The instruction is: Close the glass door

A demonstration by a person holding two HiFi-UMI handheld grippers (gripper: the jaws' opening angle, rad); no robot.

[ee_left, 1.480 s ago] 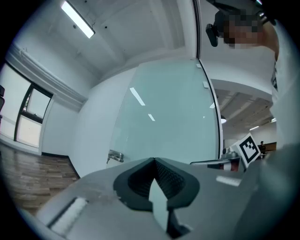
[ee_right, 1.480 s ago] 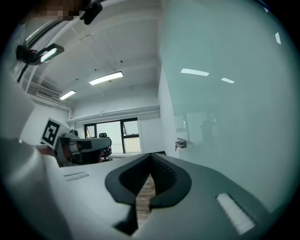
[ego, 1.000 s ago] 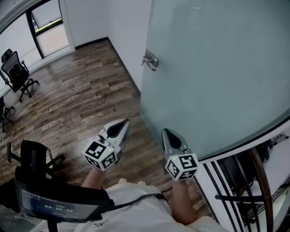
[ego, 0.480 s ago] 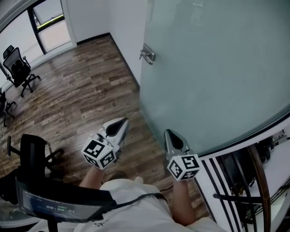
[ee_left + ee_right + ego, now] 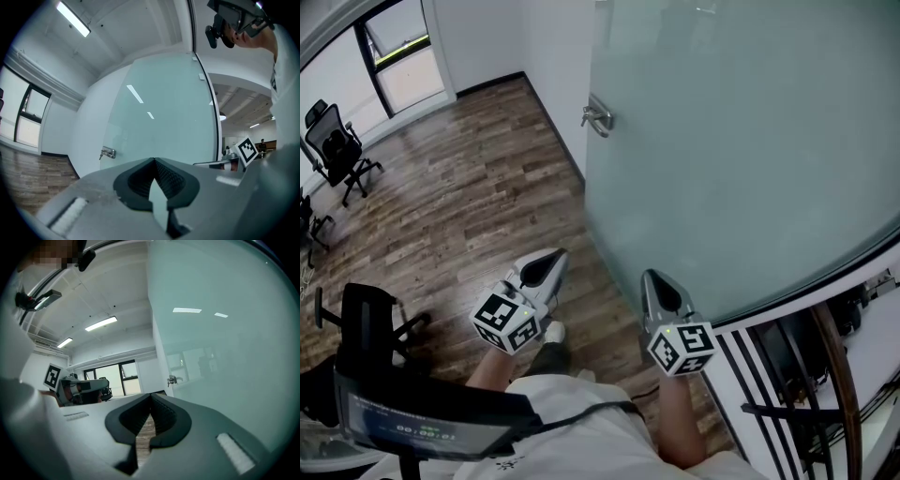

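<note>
Office doorway, seen from my remote station: the frosted glass door (image 5: 741, 141) stands ajar over the right side of the wooden floor (image 5: 459, 187), its pane filling the upper right of the head view and its bottom edge crossing the boards just ahead of both tools. The metal handle (image 5: 597, 117) sits on the door's left edge, near the white wall (image 5: 553, 56) and well away from either claw.

My left claw (image 5: 558, 253) is held level over the middle of the floor, its jaws pressed together at the tips with nothing between them. My right claw (image 5: 649, 275) points the same way, just beside the lower part of the glass; its jaws are likewise closed and empty, with only floorboards showing through the gap behind the tips. Whether it touches the pane I cannot tell.

A black office chair (image 5: 337, 150) stands near the floor's far left edge, below a dark-framed window (image 5: 398, 47). A black railing (image 5: 787, 375) runs along the floor's near right corner, behind the door.
</note>
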